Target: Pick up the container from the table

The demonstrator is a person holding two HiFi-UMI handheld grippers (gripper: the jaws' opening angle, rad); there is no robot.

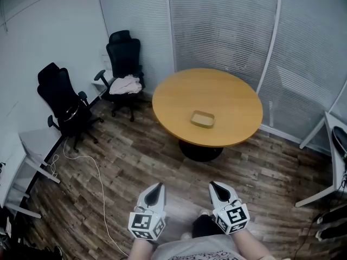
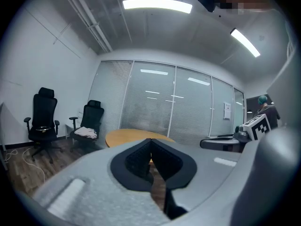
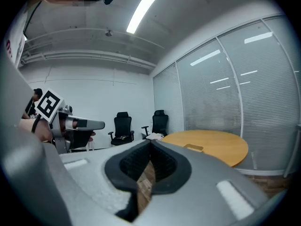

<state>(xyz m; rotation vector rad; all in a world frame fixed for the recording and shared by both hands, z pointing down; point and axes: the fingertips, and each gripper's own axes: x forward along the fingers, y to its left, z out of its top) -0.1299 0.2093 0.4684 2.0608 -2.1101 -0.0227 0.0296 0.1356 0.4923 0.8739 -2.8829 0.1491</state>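
Holding left tongs (image 1: pixel 158 187) and right tongs (image 1: pixel 213 186) low by the body, both pressed fully together, gripping nothing. Seeing only wood floor (image 1: pixel 135 156) past the closed pads in both gripper views. Aiming roughly level toward the round wooden bench (image 1: pixel 173 99), well apart from it.

Spotting the container (image 1: pixel 203 118) near the middle of the bench, slightly toward the near edge, alone on the top. Looking at a shallow tan rectangular tray, open side up. Catching it small in the right gripper view too (image 3: pixel 194 148).

Judging it light and thin-walled, maybe card or moulded fibre; not telling which from here. Expecting flex if squeezed hard across the long sides, and sliding on the smooth top if nudged. Offering little wall height for a side pinch. Favouring one jaw inside, one outside, on the near short wall close to a corner, where the rim is probably stiffest. Needing the tongs opened first.

Ignoring the black chair (image 1: pixel 123 53) with a pale cloth (image 1: pixel 126 84) beyond.
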